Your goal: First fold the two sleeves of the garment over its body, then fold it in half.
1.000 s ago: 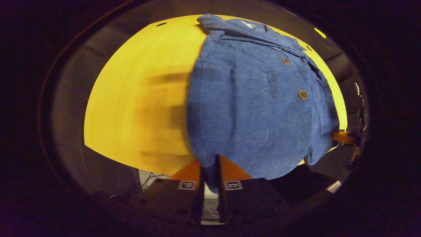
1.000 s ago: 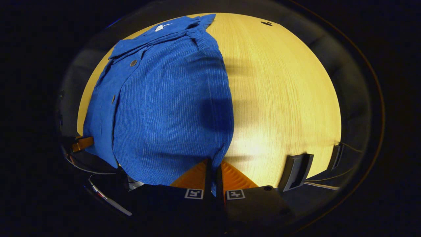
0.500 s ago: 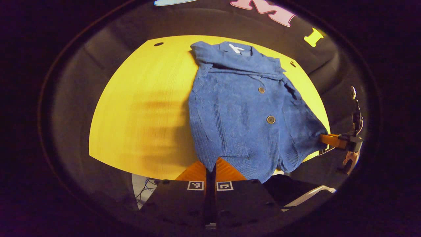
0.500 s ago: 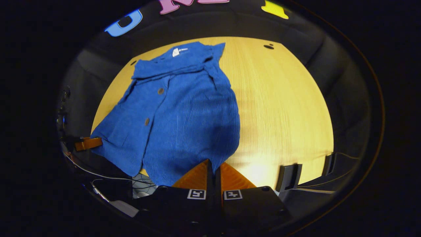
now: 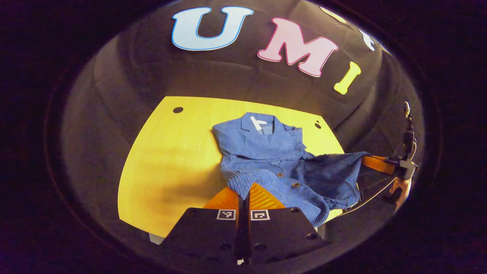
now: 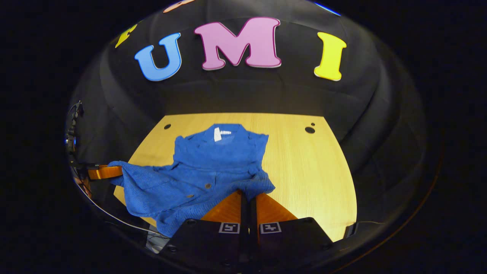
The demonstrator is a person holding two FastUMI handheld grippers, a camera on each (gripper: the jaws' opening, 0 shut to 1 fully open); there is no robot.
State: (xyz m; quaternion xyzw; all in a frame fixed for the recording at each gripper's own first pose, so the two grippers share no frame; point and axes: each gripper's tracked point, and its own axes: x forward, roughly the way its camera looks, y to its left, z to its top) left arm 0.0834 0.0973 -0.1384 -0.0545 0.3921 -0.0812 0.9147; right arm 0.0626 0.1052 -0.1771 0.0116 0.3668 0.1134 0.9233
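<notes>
The blue garment (image 5: 274, 160) lay mid-frame on the yellow table (image 5: 171, 160), collar toward the booth wall, its near hem lifted off the wood. Half a second before, that hem had hung lower and the table had filled more of both views. The left gripper (image 5: 243, 192) and the right gripper (image 6: 249, 198), bottom centre, each stayed clamped on a hem corner.

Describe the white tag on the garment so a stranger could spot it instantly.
On the yellow wooden table lies a blue corduroy shirt. At its far end, inside the collar, sits the white tag: the one pale patch on all-blue cloth, unlike the small round buttons lower down.
</notes>
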